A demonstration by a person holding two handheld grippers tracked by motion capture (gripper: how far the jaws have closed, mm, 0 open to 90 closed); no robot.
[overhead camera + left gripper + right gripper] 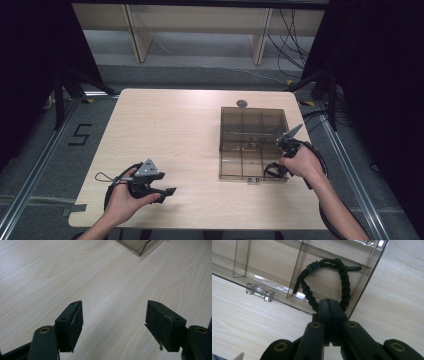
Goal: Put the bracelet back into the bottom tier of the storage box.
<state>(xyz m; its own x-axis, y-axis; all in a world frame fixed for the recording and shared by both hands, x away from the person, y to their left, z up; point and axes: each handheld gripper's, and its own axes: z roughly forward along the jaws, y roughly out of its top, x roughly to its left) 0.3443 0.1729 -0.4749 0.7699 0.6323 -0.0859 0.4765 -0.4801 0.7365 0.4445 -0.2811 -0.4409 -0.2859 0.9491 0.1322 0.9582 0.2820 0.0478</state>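
Pale wood-grain tabletop (165, 130) fills the middle of the high view, with dark curtains to either side and a grey floor beyond. Right of centre sits a smoky transparent plastic organiser box (252, 142), split into compartments by thin clear walls.

Down at the lower right of that view, the right gripper (276, 169) is at the box's near right corner. From the right gripper view, its two black jaws are pressed tight together and pinching a black braided cord bracelet (327, 281) by the bottom of its loop. The loop rises over the box's corner compartment, its ridged slider and two stiff cord ends up near the top centre of the frame. Whether the bracelet rests on the compartment floor or hangs just above it, I can't tell.

Over at the lower left, the left gripper (167, 192) rests low by the table's near edge, well apart from the box. In its own view (113, 322), the jaws stand wide with bare wood between them.

Now the risks, as I judge them. That grip is on one thin strand, so a tug could let the cord slide out. The floppy loop could snag on a divider or drape across the box rim. And the box looks light; with nothing bracing it, a caught cord might drag it.
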